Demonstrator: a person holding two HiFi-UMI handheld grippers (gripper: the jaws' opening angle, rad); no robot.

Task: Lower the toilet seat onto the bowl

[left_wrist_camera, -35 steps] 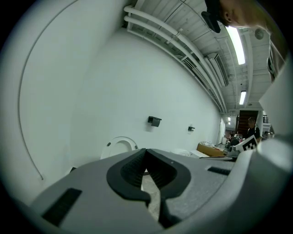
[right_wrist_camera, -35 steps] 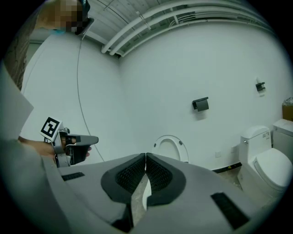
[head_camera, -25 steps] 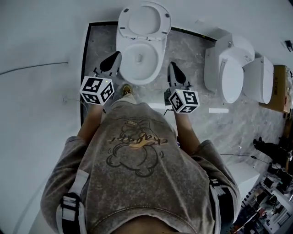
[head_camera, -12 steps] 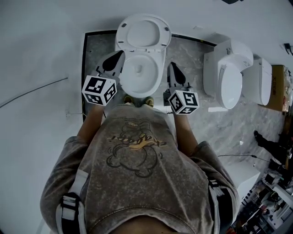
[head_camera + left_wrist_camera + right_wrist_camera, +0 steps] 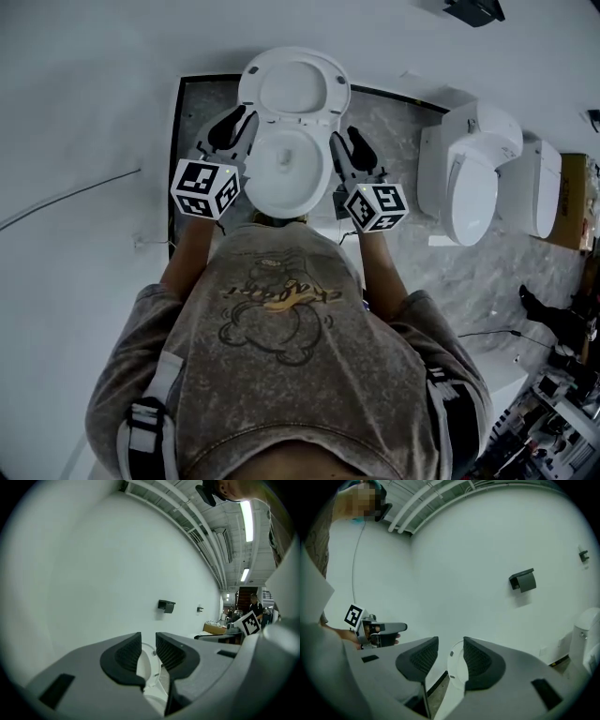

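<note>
Toilet seat (image 5: 293, 86) stands raised, tipped back against the white wall, its ring facing out over the open bowl (image 5: 284, 173). The bowl sits on a marble-patterned floor panel (image 5: 394, 117) with a dark border. The person stands right at the front of the bowl, grey printed shirt (image 5: 281, 319) filling the foreground, with one gripper on each side of it. Left gripper (image 5: 247, 116) points up along the left flank, tips just beside the seat's lower left edge. In its own view the jaws are opening, a narrow gap between the ribbed pads, with the seat's white edge seen through that gap; the pads press on nothing. Right gripper (image 5: 337, 140) is at the right rim, near the seat hinge side. Its jaws are opening too, wider than the left pair. The seat's edge shows in the gap close to the right-hand pad, and whether it touches cannot be told; no clamp on it. Two more white toilets (image 5: 473, 169) stand well apart to the right. A small black box (image 5: 522, 580) is fixed on the wall.
</note>
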